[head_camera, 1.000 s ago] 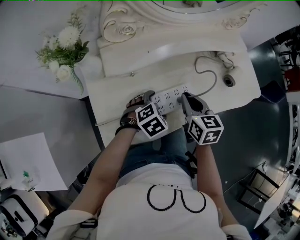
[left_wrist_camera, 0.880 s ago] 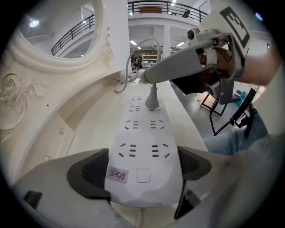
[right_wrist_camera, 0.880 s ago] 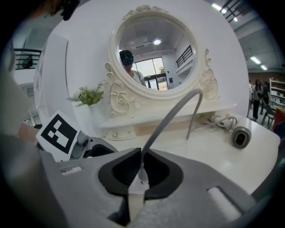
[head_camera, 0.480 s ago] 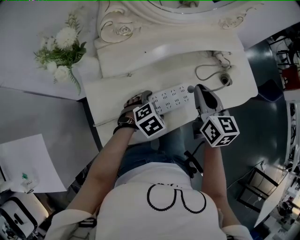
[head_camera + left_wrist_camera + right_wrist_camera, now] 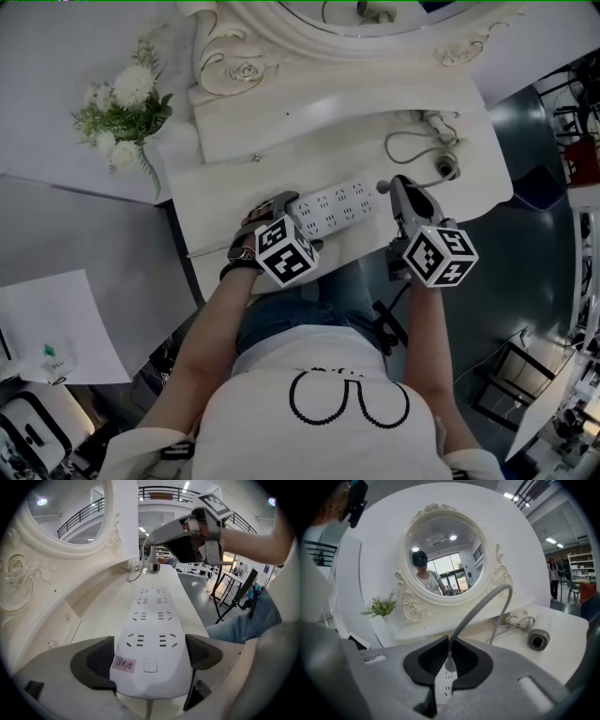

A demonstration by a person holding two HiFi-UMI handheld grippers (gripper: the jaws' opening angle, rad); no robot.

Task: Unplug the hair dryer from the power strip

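Plug is free, lower centre — my right gripper pinches it tight; my left gripper clamps the power strip. Unplugging looks done.

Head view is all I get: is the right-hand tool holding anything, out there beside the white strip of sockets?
Observer: Yes. The right gripper view shows the right tool shut on a small white plug, clear of any socket.
Operator: Is a lead attached?
Observer: A grey cable rises from the plug and curves off towards the dresser top.
Operator: And the left tool?
Observer: Its own view shows the left tool clamping the near end of the long white power strip, one pad on each side. Every socket visible there is empty.
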